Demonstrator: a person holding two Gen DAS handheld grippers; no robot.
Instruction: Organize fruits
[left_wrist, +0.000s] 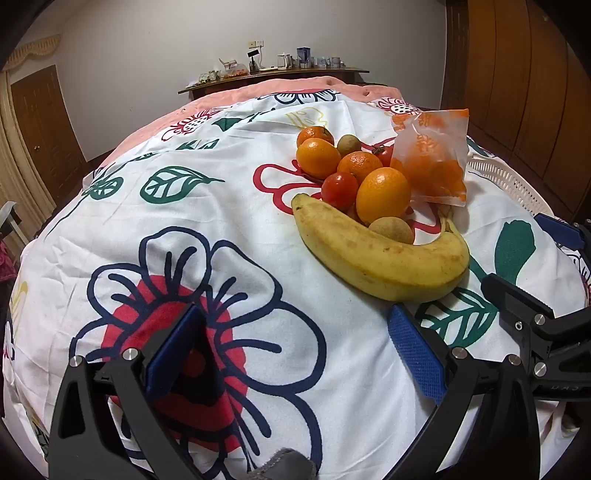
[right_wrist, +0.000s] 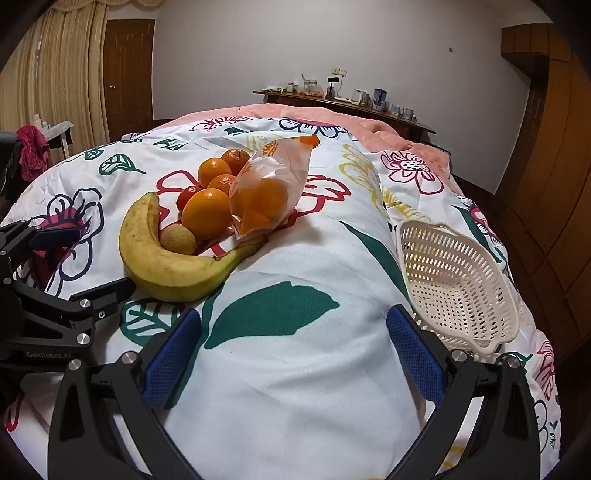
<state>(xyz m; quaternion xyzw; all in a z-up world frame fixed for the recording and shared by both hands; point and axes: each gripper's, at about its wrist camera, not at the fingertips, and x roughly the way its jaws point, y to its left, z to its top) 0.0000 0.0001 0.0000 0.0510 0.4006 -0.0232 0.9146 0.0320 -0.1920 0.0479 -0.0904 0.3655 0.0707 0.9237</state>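
Nearest, the left gripper (left_wrist: 295, 354), marked "GenRobot.AI", and the right gripper (right_wrist: 293, 354) both gape wide, holding nothing, above the flowered white bedspread (right_wrist: 295, 369). Beyond lies one curved yellow banana (right_wrist: 166, 266) cradling two tan round fruits, two red tomatoes (left_wrist: 339, 190) and four loose oranges (left_wrist: 382, 194). A clear plastic bag of oranges (right_wrist: 264, 199) leans against the pile, and one empty cream perforated plastic basket (right_wrist: 458, 288) sits well apart.

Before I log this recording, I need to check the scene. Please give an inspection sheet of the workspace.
Surface: white floral bedspread over a bed.
Job's things: yellow curved banana, loose oranges, red tomatoes, small tan round fruits, clear plastic bag of oranges, all clustered; cream perforated plastic basket apart, holding nothing.
Clutter: nothing seen.
Grippers: left gripper and right gripper, jaws open, holding nothing.
Cables: nothing seen.
Surroundings: wooden shelf with small jars, brown door, beige curtains.
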